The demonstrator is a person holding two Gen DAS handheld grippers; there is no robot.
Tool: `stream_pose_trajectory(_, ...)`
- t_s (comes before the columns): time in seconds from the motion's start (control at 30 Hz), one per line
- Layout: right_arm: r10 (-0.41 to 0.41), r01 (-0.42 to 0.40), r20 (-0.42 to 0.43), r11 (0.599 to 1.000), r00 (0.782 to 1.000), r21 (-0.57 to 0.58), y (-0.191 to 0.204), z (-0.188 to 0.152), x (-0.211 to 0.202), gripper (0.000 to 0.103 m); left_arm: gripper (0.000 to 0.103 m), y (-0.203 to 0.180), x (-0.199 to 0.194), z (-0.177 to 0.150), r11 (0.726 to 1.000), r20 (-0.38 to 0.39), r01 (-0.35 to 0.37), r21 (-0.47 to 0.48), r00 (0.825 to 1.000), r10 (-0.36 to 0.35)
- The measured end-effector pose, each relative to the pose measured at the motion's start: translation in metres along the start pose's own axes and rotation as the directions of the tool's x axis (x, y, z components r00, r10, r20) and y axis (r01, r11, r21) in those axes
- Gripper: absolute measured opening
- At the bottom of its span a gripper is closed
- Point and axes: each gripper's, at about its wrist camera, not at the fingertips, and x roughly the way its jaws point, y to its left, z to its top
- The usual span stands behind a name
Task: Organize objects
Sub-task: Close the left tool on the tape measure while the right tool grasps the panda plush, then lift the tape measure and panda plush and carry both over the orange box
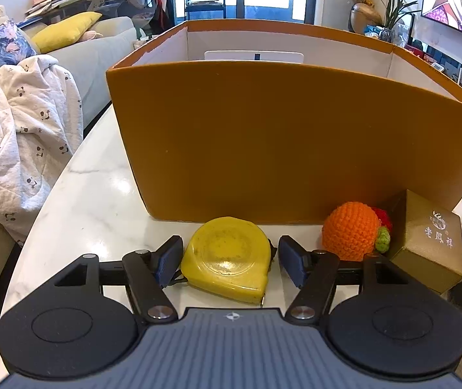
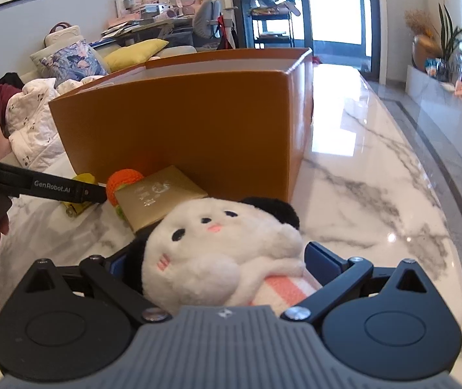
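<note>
Marble tabletop [image 2: 377, 168] carries an orange cardboard box [image 1: 279, 136], open at the top, with loose things lined against its near wall. The left gripper [image 1: 229, 256] is set around a yellow tape measure [image 1: 227, 259], fingers apart, pads just beside it and not pressing. The right gripper [image 2: 221, 259] is placed around a plush panda [image 2: 218, 253]; whether its fingers clamp cannot be told. For a good grip, the measure should be squeezed across its flat sides and lifted clear of the box wall. "GenRobot.AI" is read on the left gripper; Chinese characters are stamped on the gold box [image 1: 425, 243], beside a crocheted orange [image 1: 351, 231].
</note>
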Motion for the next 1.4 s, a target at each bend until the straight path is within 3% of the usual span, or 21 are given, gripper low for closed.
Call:
stream_pose_trajectory(0.2,-0.020,0.020,-0.034,1.000,0.999,0.011,0.002,0.003,0.001,0.102,0.077,0.000,0.000,-0.001,1.000,0.004,-0.006,-0.006,1.000,0.006)
stream_pose_trajectory(0.27,-0.017,0.018,-0.062,1.000,0.998,0.015,0.002,0.006,0.001,0.102,0.070,0.001,-0.001,0.000,1.000,-0.005,-0.006,-0.010,1.000,0.006)
stream_pose_trajectory(0.47,0.002,0.003,-0.093,0.998,0.996,0.056,-0.001,0.012,-0.002,0.092,0.070,-0.001,-0.002,0.003,1.000,-0.030,-0.007,0.010,1.000,0.007)
stream_pose_trajectory(0.93,0.014,-0.009,-0.118,0.999,0.993,0.046,0.004,0.020,-0.011,0.091,0.069,-0.013,-0.007,0.004,0.996,-0.057,-0.023,0.088,0.998,0.028)
stream_pose_trajectory(1.03,0.015,-0.010,-0.125,0.999,0.992,0.033,0.006,0.025,-0.016,0.091,0.069,-0.013,-0.015,0.008,0.994,-0.076,-0.034,0.100,0.996,0.042)
stream_pose_trajectory(1.17,0.032,-0.030,-0.126,0.999,0.991,0.019,0.010,0.034,-0.027,0.091,0.069,-0.010,-0.034,0.013,0.996,-0.081,0.007,0.089,0.997,0.000)
stream_pose_trajectory(1.4,0.065,-0.067,-0.119,0.998,0.991,-0.014,0.023,0.043,-0.043,0.091,0.070,-0.014,-0.058,0.018,0.993,-0.044,0.025,0.118,0.999,-0.020)
